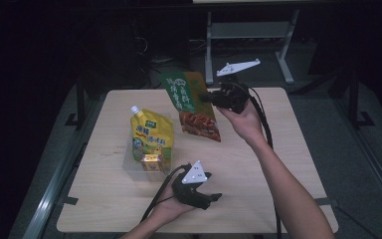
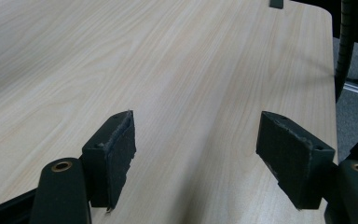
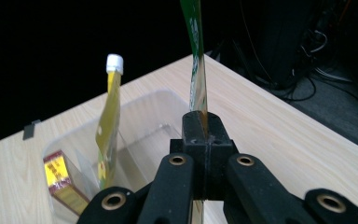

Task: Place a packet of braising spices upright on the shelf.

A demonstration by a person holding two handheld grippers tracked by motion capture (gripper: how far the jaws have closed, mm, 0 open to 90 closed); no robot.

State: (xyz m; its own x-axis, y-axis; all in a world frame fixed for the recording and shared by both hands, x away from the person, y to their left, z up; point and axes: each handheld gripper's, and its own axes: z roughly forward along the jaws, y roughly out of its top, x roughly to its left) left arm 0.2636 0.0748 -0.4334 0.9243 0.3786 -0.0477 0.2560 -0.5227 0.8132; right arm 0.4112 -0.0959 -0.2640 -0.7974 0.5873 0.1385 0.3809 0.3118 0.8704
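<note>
Your right hand-held gripper (image 1: 210, 96) is clamped on the green-and-orange seasoning pouch (image 1: 191, 106), airborne at one o'clock from the clear bin (image 1: 132, 167). Your left hand-held gripper (image 1: 210, 194) idles, jaws apart, over the worktop (image 1: 258, 169). Next move: likely lower the pouch into the bin beside the yellow spouted pouch (image 1: 151, 135).

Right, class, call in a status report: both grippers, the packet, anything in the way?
Right gripper shut on green packet, held above table. Left gripper open, empty. Clear bin holds yellow pouch and small box. Nothing in the way.
</note>
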